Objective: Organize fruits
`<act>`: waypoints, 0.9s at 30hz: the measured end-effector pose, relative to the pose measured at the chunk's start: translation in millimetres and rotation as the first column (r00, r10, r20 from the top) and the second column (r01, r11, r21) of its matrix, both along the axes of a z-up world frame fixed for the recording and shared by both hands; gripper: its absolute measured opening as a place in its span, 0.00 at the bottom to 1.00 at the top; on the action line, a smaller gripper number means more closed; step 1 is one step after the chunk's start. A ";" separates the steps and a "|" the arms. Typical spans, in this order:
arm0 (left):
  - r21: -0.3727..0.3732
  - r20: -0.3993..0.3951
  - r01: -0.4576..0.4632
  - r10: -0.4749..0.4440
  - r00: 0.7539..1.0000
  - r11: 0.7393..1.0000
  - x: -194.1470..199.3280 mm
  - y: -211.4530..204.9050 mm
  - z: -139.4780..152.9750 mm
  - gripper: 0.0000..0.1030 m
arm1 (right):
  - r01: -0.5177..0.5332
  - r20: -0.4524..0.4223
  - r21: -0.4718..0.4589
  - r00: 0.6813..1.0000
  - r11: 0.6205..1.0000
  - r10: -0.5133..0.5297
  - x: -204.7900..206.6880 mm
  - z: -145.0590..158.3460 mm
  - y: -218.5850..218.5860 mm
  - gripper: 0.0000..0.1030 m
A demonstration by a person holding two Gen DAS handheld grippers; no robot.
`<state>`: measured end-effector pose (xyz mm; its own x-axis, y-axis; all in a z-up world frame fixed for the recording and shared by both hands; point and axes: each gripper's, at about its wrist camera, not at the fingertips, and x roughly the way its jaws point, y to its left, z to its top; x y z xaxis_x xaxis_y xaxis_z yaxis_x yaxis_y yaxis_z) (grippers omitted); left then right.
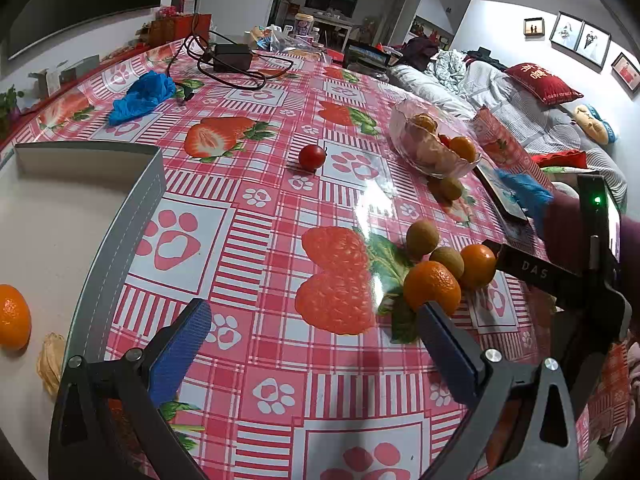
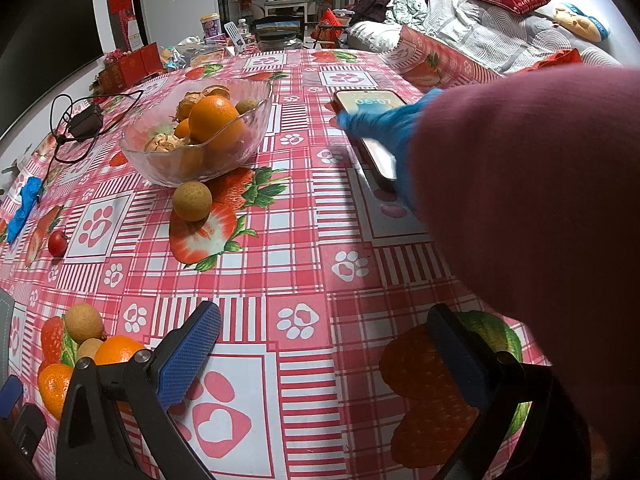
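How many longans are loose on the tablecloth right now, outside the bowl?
3. One longan sits just in front of the glass bowl; two more lie in the cluster with the oranges. Others may be hidden.

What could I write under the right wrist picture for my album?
Open right gripper waits over a strawberry tablecloth while a blue-gloved hand taps the phone beside a glass fruit bowl.

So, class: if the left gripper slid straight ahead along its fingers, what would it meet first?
The left gripper is open over bare tablecloth. Straight ahead the way looks free, probably as far as the cherry tomato; the orange cluster sits just right of that line.
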<state>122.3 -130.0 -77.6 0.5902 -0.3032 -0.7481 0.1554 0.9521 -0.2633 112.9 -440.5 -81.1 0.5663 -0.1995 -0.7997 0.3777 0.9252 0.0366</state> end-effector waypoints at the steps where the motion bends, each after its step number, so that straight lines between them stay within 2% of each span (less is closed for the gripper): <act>1: 0.000 0.000 0.000 0.000 1.000 1.000 -0.1 0.2 0.1 0.99 | 0.000 0.000 0.000 1.000 1.000 0.000 0.0 0.0 0.0 1.00; 21: -0.006 0.001 0.002 -0.002 1.000 1.000 -0.4 0.9 -0.1 0.99 | 0.000 0.000 0.001 1.000 1.000 0.000 -0.2 -0.1 0.0 1.00; 27: 0.038 -0.003 0.009 -0.009 1.000 0.999 -1.5 -3.2 0.9 0.99 | 0.000 0.000 -0.001 1.000 1.000 0.000 -0.5 0.1 1.1 1.00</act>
<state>120.8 -133.1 -76.8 0.5858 -0.2798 -0.7607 0.1636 0.9600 -0.2272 112.4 -439.5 -81.0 0.5662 -0.2000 -0.7996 0.3776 0.9253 0.0359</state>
